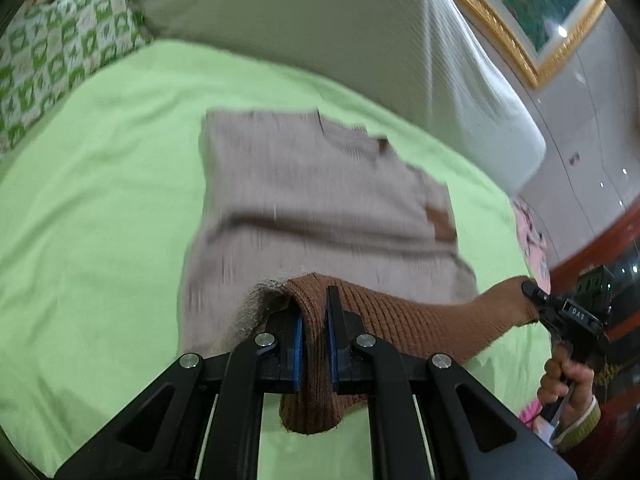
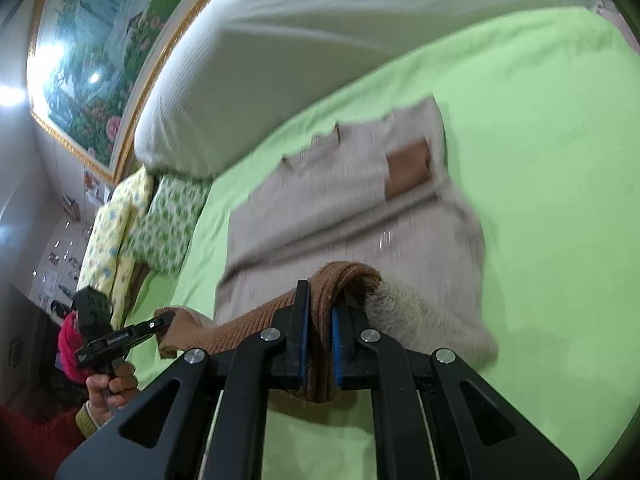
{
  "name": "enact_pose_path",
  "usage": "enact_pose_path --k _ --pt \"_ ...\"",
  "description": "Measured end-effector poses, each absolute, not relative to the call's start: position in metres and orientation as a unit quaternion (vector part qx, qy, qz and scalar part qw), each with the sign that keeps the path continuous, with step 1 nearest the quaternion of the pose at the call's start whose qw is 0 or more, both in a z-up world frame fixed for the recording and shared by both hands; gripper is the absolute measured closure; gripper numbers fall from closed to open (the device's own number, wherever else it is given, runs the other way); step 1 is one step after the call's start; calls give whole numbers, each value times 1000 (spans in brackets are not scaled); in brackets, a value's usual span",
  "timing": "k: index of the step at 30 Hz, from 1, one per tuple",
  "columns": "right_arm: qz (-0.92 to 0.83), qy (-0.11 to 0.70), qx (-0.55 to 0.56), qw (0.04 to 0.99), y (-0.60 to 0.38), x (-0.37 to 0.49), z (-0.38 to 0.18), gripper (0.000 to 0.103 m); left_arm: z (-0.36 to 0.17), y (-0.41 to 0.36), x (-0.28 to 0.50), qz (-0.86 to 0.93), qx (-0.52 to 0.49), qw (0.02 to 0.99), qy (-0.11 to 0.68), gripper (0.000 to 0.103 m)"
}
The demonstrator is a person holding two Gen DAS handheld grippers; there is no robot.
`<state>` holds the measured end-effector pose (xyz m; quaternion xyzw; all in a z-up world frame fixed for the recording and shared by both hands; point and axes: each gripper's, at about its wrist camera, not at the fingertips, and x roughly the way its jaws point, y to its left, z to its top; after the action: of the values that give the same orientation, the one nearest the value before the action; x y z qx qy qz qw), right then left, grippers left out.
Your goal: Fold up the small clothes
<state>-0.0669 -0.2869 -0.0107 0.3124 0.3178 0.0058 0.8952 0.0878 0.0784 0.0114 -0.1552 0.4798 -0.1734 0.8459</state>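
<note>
Sweater (image 1: 312, 184) lies on green sheet (image 1: 100, 168), beige body spread flat w/ neck end far from the cameras, brown hem band (image 1: 404, 320) lifted off the bed at the near end.

Left to right: left gripper (image 1: 315, 320) is clamped tight on the band's left corner, rib fabric bunched between blue pads (image 1: 299, 344), tail hanging below. Band runs taut across to right gripper (image 2: 320, 320), also closed hard on the band's right corner.

Progress, by the look: sides seem already tucked in, since the body reads as a narrow rectangle w/ brown cuff (image 2: 408, 172) lying on top. Bottom-to-top fold looks only begun; hem is raised but not carried over yet. Left to do: bring hem toward the neck, lay it down, let go, smooth.
</note>
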Motion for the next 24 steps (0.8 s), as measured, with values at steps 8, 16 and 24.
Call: enact_pose_path --k 8,16,24 --pt "6 307 311 899 -328 30 -4 93 11 61 177 -146 -155 860 464 95" --pt "1 321 316 893 -360 100 -12 93 -13 56 252 -119 -174 857 471 95" --pt "-10 343 319 883 -385 157 -34 93 -45 53 313 -89 -178 852 484 95"
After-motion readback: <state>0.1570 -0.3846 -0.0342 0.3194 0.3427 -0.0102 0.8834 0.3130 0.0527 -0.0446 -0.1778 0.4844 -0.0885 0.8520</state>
